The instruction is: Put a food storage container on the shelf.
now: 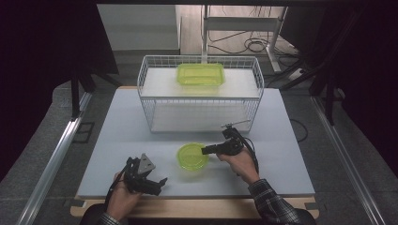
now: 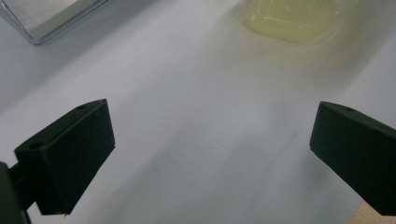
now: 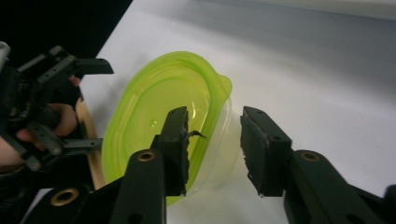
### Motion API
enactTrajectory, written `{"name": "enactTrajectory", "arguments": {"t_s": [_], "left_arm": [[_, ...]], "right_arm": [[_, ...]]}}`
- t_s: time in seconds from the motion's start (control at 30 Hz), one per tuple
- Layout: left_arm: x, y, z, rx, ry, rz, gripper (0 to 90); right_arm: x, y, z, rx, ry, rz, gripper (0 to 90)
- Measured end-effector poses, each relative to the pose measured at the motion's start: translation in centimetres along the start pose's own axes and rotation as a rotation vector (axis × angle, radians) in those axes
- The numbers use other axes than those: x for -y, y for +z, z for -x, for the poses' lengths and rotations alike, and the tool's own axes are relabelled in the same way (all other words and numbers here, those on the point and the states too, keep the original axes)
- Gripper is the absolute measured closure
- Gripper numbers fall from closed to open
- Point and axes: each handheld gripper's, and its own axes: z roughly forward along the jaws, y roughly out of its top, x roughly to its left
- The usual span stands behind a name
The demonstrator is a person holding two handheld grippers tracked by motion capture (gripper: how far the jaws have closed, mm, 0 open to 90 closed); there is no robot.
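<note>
Right gripper view shows the right hand-held gripper (image 3: 212,149) parted astride the green lidded container's (image 3: 159,112) rim, unpressed.

Dim room, evenly lit white table (image 1: 141,131), dark edges, soft blurred close-ups

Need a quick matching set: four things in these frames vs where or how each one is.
1 round green container
2 rectangular green container
3 left gripper
4 right gripper

a in the wire basket
b jaws straddling a rim
c near table edge, jaws wide open, nothing between them
d on the table between the grippers

Pairs: 1-d, 2-a, 3-c, 4-b
</note>
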Motion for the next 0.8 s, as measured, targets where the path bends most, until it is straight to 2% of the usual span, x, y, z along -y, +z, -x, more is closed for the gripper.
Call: {"name": "enactTrajectory", "arguments": {"t_s": [0.07, 0.13, 0.2, 0.23, 0.33, 0.4, 0.5, 0.7, 0.8], "left_arm": [[0.0, 0.0, 0.0, 0.000, 0.003, -0.002, 0.0], [0.0, 0.0, 0.0, -0.001, 0.005, -0.003, 0.0], [0.0, 0.0, 0.0, -0.003, 0.006, -0.002, 0.0], [0.0, 0.0, 0.0, -0.003, 0.005, -0.001, 0.0], [0.0, 0.0, 0.0, -0.005, 0.007, -0.001, 0.0], [0.0, 0.0, 0.0, -0.005, 0.008, -0.002, 0.0], [0.0, 0.0, 0.0, -0.007, 0.009, -0.002, 0.0], [0.0, 0.0, 0.0, -0.008, 0.009, -0.002, 0.0], [0.0, 0.0, 0.0, -0.009, 0.009, -0.001, 0.0]], "right_arm": [[0.0, 0.1, 0.0, -0.005, 0.009, -0.006, 66.0], [-0.1, 0.1, 0.1, -0.011, 0.027, -0.017, 71.7], [-0.1, 0.0, 0.1, -0.016, 0.031, -0.022, 72.8], [-0.1, 0.0, 0.1, -0.022, 0.046, -0.031, 76.7], [-0.2, -0.1, -0.1, -0.035, 0.047, -0.038, 79.6], [-0.2, -0.1, -0.2, -0.034, 0.048, -0.041, 80.0], [-0.2, -0.2, -0.5, -0.067, 0.065, -0.038, 80.9], [-0.2, -0.5, -0.6, -0.047, 0.060, -0.027, 81.1], [-0.2, -0.9, -0.5, -0.058, 0.074, -0.007, 81.1]]}}
